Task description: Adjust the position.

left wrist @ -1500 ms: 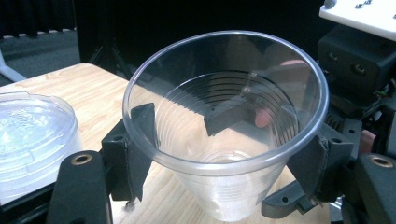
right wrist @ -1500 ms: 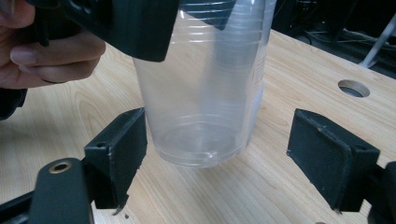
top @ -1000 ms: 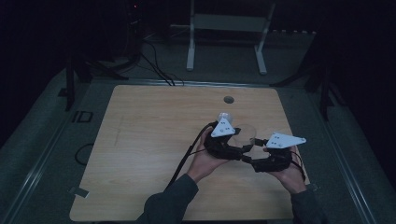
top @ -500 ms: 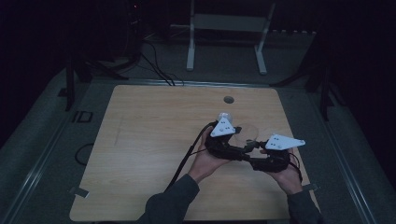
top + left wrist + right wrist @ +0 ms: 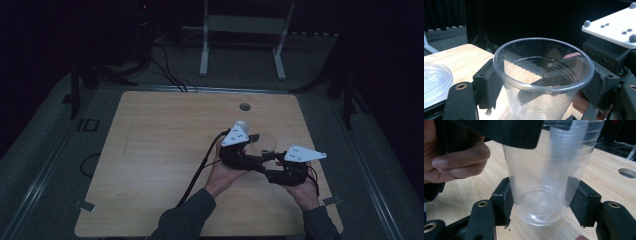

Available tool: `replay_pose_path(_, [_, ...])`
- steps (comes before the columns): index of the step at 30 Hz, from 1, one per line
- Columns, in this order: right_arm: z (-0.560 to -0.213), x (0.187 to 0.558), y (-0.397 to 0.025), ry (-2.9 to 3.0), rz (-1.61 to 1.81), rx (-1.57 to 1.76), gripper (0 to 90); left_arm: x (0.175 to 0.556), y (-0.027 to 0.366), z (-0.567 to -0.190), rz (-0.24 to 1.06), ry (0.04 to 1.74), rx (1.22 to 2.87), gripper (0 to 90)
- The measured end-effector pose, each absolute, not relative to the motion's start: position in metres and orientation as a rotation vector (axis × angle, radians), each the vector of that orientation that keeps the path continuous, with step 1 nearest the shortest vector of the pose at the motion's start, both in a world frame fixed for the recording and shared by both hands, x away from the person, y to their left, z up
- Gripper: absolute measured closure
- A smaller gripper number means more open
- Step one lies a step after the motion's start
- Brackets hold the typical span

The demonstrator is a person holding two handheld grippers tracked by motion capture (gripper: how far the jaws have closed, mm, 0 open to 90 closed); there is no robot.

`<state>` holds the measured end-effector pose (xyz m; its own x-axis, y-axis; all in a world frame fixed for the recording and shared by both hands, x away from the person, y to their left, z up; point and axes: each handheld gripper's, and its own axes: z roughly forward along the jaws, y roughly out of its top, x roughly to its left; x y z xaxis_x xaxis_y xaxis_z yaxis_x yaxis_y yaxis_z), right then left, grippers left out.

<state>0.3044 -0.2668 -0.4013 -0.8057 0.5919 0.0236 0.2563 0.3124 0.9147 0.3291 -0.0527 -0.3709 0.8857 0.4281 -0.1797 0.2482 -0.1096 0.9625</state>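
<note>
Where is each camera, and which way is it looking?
High view: above the person's side, looking forward and down on the table; left hand, right hand and sleeves show.
Left gripper view: rides the left gripper, looking along its jaws at the cup.
Right gripper view: rides the right gripper, looking along its jaws at the cup's base; the left hand shows.
Shared: both gripper views show the cup.
</note>
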Motion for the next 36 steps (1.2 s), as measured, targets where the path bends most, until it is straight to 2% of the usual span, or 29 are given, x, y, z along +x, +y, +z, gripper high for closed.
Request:
replay_pose_path(5, [-0.402, 0.304, -0.267, 2.27, 1.497, 0.765, 40.4, 0.328, -0.053, -0.372, 0.178, 0.511, 1.703, 26.4])
replay_pose_path(11, [-0.402, 0.303, -0.266, 2.273, 1.469, 0.765, 30.3, 0.327, -0.053, -0.372, 0.182, 0.499, 1.707, 27.2])
replay_pose_path(17, [-0.402, 0.302, -0.268, 2.269, 1.46, 0.771, 25.7, 0.326, -0.053, -0.372, 0.209, 0.496, 1.71, 27.3])
replay_pose_path(36, [-0.405, 0.299, -0.277, 2.253, 1.448, 0.807, 22.4, 0.327, -0.051, -0.373, 0.247, 0.5, 1.72, 27.5])
